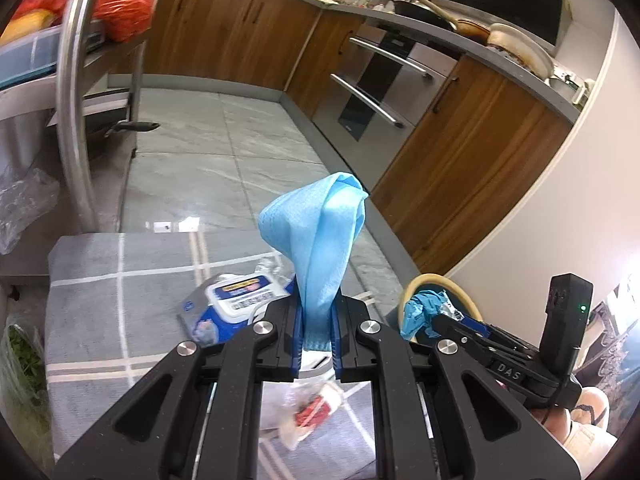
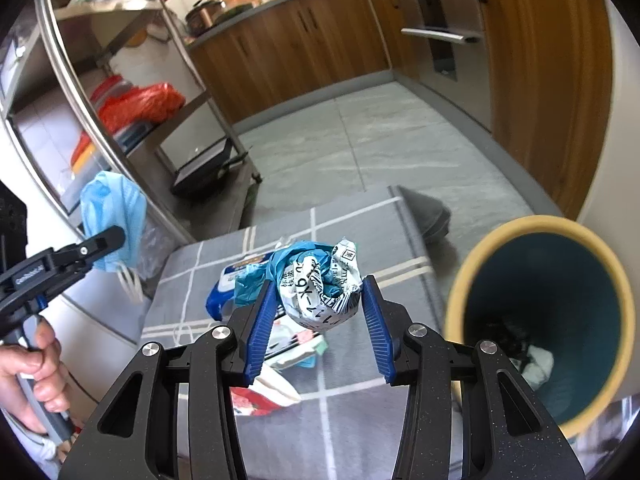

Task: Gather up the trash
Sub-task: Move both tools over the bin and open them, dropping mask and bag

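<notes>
Crumpled printed wrapper (image 2: 320,288), soft pleated blue mask (image 1: 320,232)

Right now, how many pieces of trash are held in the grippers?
2: a blue face mask in the left gripper, and a crumpled wrapper wad in the right gripper.

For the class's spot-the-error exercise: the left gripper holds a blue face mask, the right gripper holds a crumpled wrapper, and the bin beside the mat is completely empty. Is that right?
Not quite. The bin is not empty: the right wrist view shows dark and white trash at its bottom. The rest stands: the left gripper holds the blue mask, the right gripper the crumpled wrapper, and the bin stands beside the mat.
</notes>
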`<state>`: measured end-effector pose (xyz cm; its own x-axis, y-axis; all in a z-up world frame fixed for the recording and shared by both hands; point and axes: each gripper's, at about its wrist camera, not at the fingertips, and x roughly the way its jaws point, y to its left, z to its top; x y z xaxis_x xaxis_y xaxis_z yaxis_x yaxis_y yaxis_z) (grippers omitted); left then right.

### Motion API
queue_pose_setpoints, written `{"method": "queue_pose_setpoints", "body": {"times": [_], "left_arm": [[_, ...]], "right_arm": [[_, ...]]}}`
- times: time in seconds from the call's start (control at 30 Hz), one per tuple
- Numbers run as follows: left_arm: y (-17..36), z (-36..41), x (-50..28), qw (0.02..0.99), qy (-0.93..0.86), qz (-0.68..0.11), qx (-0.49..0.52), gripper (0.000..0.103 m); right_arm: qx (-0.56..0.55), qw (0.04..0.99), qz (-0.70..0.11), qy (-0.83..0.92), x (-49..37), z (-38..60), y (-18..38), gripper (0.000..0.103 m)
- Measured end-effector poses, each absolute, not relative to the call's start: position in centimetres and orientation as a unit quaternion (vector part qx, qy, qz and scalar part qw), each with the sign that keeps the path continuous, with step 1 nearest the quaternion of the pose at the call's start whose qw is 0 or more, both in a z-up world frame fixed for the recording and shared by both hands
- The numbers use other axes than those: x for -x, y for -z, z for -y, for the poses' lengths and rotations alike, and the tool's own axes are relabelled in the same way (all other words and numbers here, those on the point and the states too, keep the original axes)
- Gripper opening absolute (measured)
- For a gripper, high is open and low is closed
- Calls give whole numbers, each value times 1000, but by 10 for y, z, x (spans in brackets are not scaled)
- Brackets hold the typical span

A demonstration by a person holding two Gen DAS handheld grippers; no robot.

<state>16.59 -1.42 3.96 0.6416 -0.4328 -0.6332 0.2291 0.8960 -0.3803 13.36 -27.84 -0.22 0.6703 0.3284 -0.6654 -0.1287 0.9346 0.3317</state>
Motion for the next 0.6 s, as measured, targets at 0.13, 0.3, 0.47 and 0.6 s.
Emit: {"method": "queue_pose_setpoints", "body": {"times": [0.13,0.3,0.47,0.6], "left_arm": [[-44,36,-166,894,202,-378,128,10],[-48,72,-168,888,229,-380,118,10],[-45,109,-169,880,256,-386,106,10],[-41,137,-170,873,274,-393,96,10]], "right_arm": [[-137,911,-370,-117,-118,300,-9,45],[-146,917,-356,-100,-102,324,-17,45],[-155,921,-348,-80,-89,351,-19,45],[-161,922,-347,-66,-79,370,-17,45]]}}
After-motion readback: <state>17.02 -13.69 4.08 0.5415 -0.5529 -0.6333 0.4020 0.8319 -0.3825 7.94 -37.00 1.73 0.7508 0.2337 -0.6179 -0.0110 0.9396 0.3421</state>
